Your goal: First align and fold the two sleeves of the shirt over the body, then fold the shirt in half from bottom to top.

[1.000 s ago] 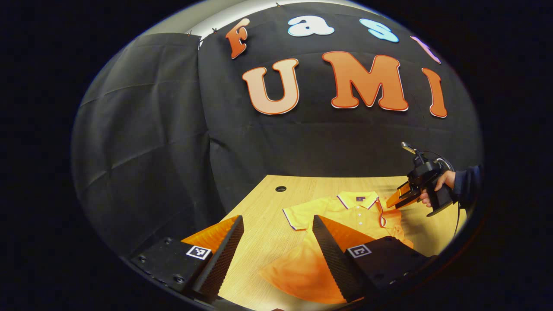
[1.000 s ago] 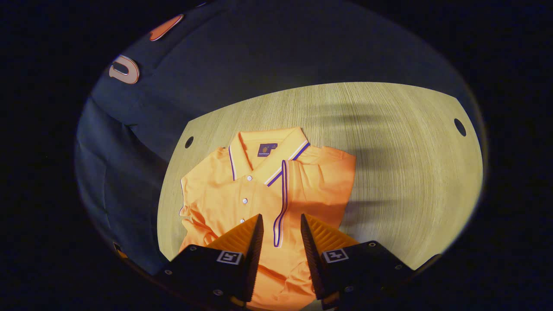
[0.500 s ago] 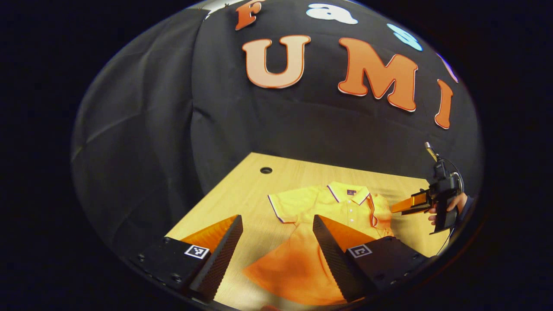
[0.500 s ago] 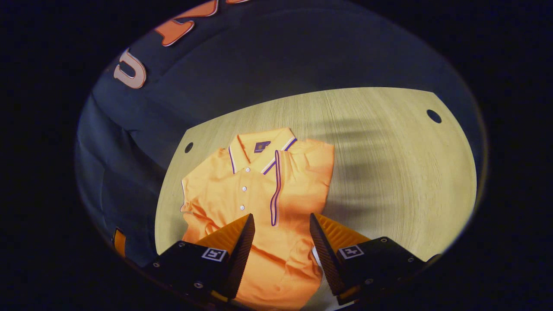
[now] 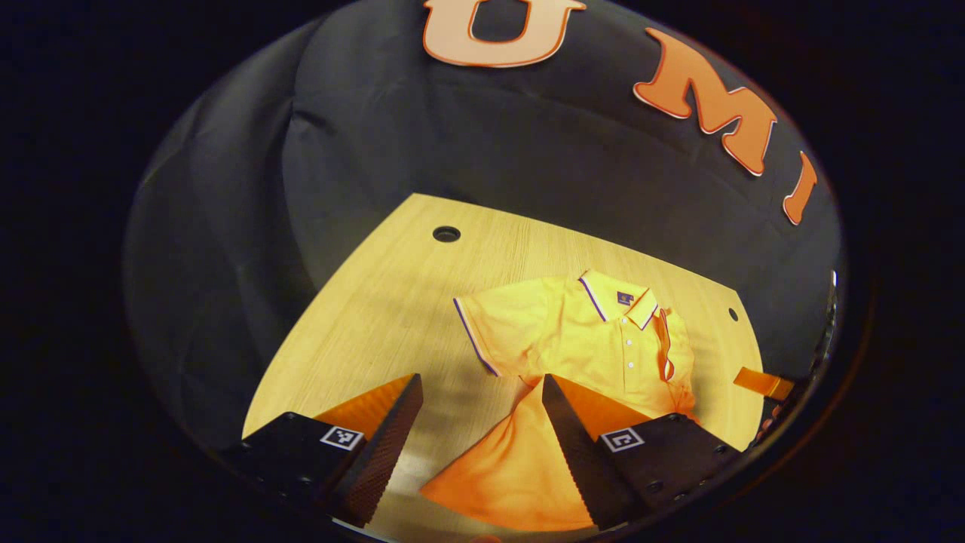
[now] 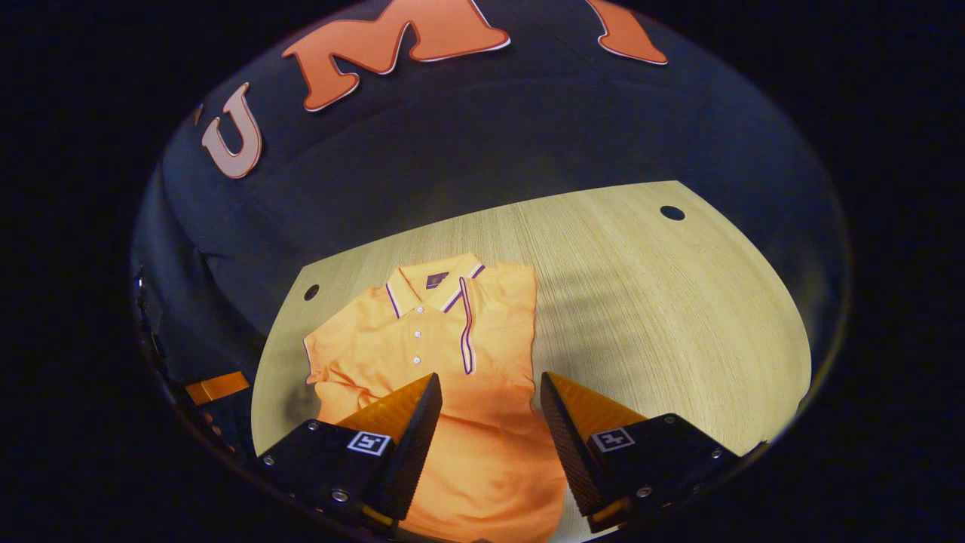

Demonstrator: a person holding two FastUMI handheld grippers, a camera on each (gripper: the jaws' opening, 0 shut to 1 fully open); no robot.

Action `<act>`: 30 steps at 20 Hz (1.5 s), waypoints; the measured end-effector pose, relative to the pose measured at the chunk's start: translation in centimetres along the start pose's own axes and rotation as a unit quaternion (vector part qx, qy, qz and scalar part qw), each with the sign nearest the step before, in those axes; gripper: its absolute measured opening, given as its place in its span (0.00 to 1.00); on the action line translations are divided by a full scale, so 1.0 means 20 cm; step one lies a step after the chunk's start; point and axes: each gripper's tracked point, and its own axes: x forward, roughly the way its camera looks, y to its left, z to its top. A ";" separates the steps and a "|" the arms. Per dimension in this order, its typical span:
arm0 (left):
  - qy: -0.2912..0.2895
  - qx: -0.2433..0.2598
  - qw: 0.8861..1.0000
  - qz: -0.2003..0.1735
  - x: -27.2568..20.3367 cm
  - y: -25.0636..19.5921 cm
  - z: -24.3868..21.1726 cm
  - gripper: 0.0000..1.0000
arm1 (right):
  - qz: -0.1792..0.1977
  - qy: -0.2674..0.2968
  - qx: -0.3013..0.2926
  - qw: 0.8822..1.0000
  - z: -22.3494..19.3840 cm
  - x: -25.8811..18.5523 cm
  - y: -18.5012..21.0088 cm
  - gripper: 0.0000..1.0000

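Table [image 6: 678, 302] surface of pale wood carries the orange shirt [image 6: 422, 339], which lies flat with its collar [image 6: 433, 285] toward the far wall and its hem toward the near edge. In the right gripper view the right sleeve [image 6: 497, 317] is folded over the body, its striped cuff running down beside the button placket; the left sleeve [image 5: 497, 324] is spread flat out to the left, not yet folded. Left gripper [image 5: 482, 422] hovers above the near left part of the shirt with its jaws wide apart and nothing between them. Right gripper [image 6: 490, 422] hovers over the lower body of the shirt, jaws likewise wide apart and empty. Risk: pinching the left sleeve through to the body layer would drag the whole shirt and disturb the sleeve already folded; a grip too near the shoulder would likely leave the cuff trailing and misaligned. Bare table extends well to the right of the shirt and on the far side; on the left the sleeve lies nearer the table edge, so room there is tighter. Cable holes [image 6: 672, 213] lie well apart from the cloth.
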 end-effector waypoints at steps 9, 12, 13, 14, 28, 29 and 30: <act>0.127 -0.038 0.991 -0.032 0.42 0.09 0.10 0.98 | -0.058 -0.079 0.012 0.995 -0.09 -0.26 0.03 0.92; 0.158 -0.048 0.986 -0.027 0.55 0.08 0.08 0.98 | -0.072 -0.078 0.008 0.994 -0.13 -0.31 0.02 0.92; 0.168 -0.051 0.984 -0.023 0.58 0.08 0.07 0.98 | -0.072 -0.080 0.007 0.994 -0.14 -0.33 0.03 0.92; 0.176 -0.051 0.983 -0.019 0.61 0.08 0.07 0.98 | -0.073 -0.080 0.006 0.994 -0.15 -0.34 0.03 0.92; 0.206 0.037 0.975 0.079 0.82 0.09 0.03 0.86 | -0.086 -0.080 0.021 0.993 -0.29 -0.48 -0.03 0.92; 0.200 0.053 0.976 0.070 0.83 0.07 0.03 0.70 | -0.086 -0.078 0.024 0.993 -0.31 -0.48 -0.04 0.92; 0.188 0.071 0.978 0.054 0.84 0.05 0.04 0.56 | -0.085 -0.077 0.026 0.993 -0.32 -0.48 -0.04 0.92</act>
